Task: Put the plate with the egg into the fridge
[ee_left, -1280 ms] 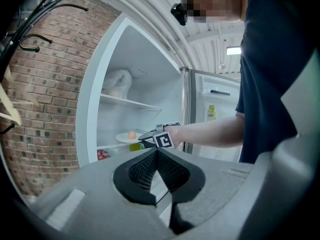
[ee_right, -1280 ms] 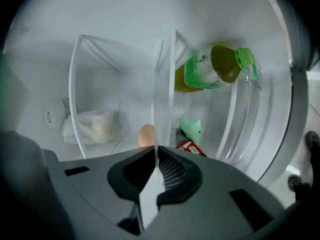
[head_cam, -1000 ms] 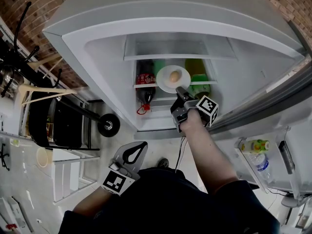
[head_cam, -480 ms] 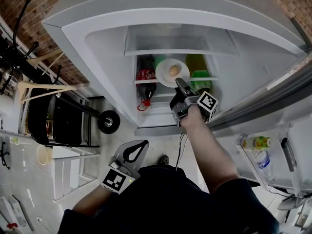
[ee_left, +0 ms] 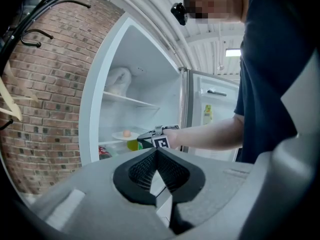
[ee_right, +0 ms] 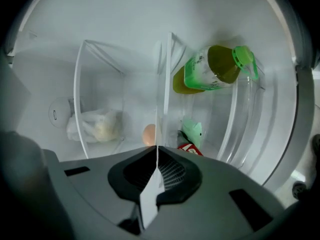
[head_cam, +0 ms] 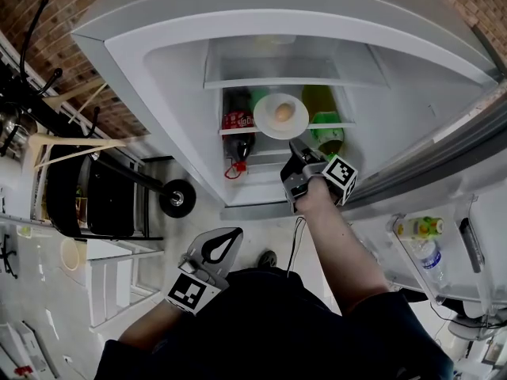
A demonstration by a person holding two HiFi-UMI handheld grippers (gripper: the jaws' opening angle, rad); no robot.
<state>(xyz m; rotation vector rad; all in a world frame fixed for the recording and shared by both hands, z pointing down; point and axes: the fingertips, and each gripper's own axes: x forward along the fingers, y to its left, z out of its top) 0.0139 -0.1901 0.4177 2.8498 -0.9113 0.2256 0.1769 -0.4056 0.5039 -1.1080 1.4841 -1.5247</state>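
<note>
The white plate [head_cam: 281, 115] with a brown egg [head_cam: 283, 112] on it rests on the middle glass shelf [head_cam: 238, 131] of the open fridge. My right gripper [head_cam: 295, 146] hovers just in front of the plate's near rim, clear of it. Its jaws are closing, tips together, with nothing between them [ee_right: 158, 147]. In the right gripper view the egg [ee_right: 149, 134] peeks over the jaws. My left gripper [head_cam: 230, 236] hangs low by my body, shut and empty [ee_left: 157, 149]. From there the plate [ee_left: 125, 135] and the right gripper [ee_left: 146, 138] show small in the fridge.
A cola bottle [head_cam: 238, 137] stands left of the plate, and a green bottle [head_cam: 326, 137] lies to its right. A white bag [ee_right: 97, 125] sits deeper inside. The open fridge door [head_cam: 424, 240] with bottles is at the right. A black wheeled cart [head_cam: 95, 196] stands at the left.
My right gripper has come off the plate's rim and drawn back a little toward me. The plate stays on the shelf. My left gripper has not moved.
</note>
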